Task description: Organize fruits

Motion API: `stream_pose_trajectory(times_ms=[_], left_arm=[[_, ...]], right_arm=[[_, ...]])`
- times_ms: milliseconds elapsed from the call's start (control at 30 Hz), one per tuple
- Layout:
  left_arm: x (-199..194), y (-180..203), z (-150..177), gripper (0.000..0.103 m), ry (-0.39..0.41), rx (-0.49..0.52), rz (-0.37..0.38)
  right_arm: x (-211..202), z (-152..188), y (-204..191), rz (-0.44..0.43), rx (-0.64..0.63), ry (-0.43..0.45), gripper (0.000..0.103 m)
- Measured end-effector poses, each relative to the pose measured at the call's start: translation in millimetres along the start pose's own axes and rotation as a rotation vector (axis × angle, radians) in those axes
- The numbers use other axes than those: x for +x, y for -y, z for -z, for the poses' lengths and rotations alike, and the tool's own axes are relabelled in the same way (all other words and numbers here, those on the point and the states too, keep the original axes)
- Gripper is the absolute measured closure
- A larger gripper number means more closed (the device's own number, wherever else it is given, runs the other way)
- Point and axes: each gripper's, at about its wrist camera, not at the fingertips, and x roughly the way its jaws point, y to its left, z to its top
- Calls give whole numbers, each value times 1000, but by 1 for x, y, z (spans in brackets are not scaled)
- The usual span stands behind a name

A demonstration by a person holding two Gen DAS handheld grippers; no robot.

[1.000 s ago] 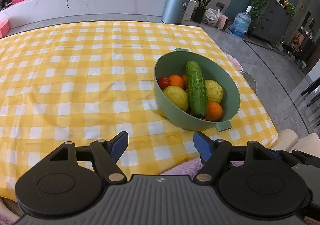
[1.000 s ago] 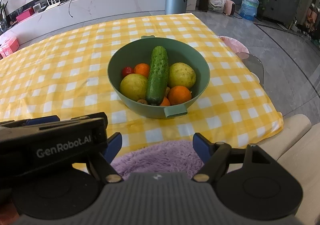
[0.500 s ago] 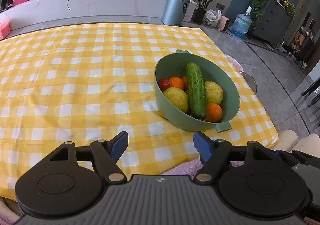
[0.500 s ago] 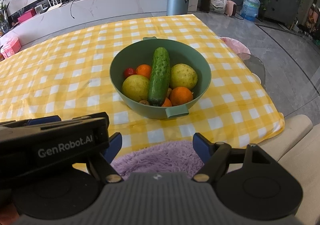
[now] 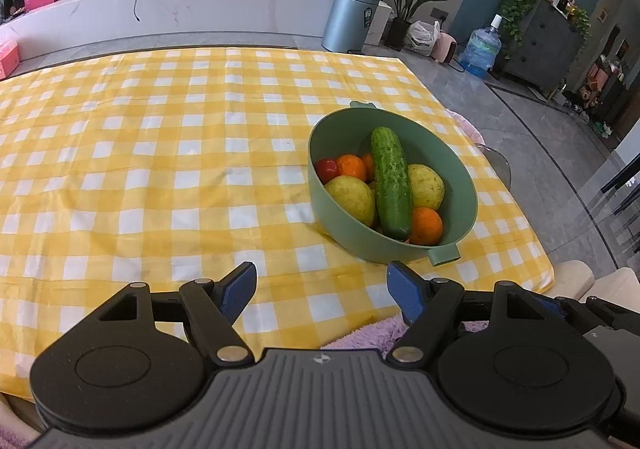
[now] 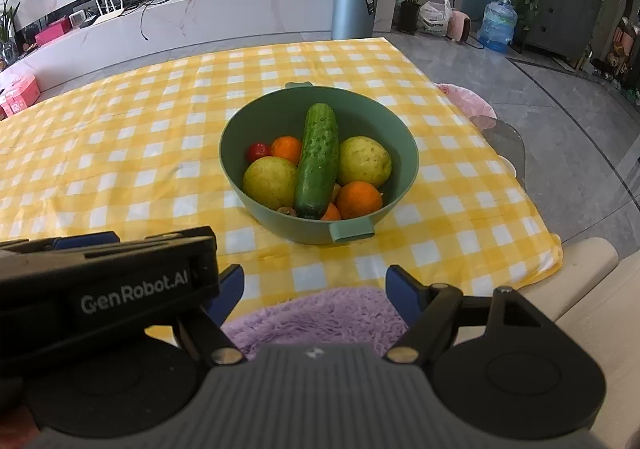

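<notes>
Here, every piece of produce in view sits inside the round sage-green plastic bowl with two small tab handles (image 6: pixel 320 169), which stands on the table covered by a yellow-and-white checked cloth (image 5: pixel 160 169), toward its right edge and near the front right corner. A long, bumpy dark-green cucumber (image 6: pixel 318 165) lies across the top of the pile, running from the far side toward the near rim. Two yellow-green round fruits flank it, one on the left (image 6: pixel 270 182) and one on the right (image 6: pixel 365 162). Oranges (image 6: pixel 359 199) show at the near right and behind the left fruit, and a small red tomato (image 6: pixel 257 151) rests against the far left wall. The cloth around the bowl carries no loose fruit. That fits two stages equally well: the fruit gathered into the bowl as the finished result, or a mixed bowl waiting to be sorted out onto the cloth; the pictures do not decide between them.

The left gripper (image 5: pixel 322 287) hovers low over the front edge of the table, left of the bowl, its blue-padded fingers spread wide with nothing between them. The right gripper (image 6: pixel 314 287) is held back over a fluffy lilac fabric (image 6: pixel 316 313) at the front edge, aimed straight at the bowl, likewise spread wide and empty. The left unit's black body crosses the lower left of the right wrist view.
</notes>
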Motion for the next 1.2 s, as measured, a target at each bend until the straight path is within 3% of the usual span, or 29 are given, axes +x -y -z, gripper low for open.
stream_pose_trajectory(times_ms=[1200], left_arm=[[1,-1,1,16,11,-2,8]], right_arm=[[-3,1,1,-8,8,8,28]])
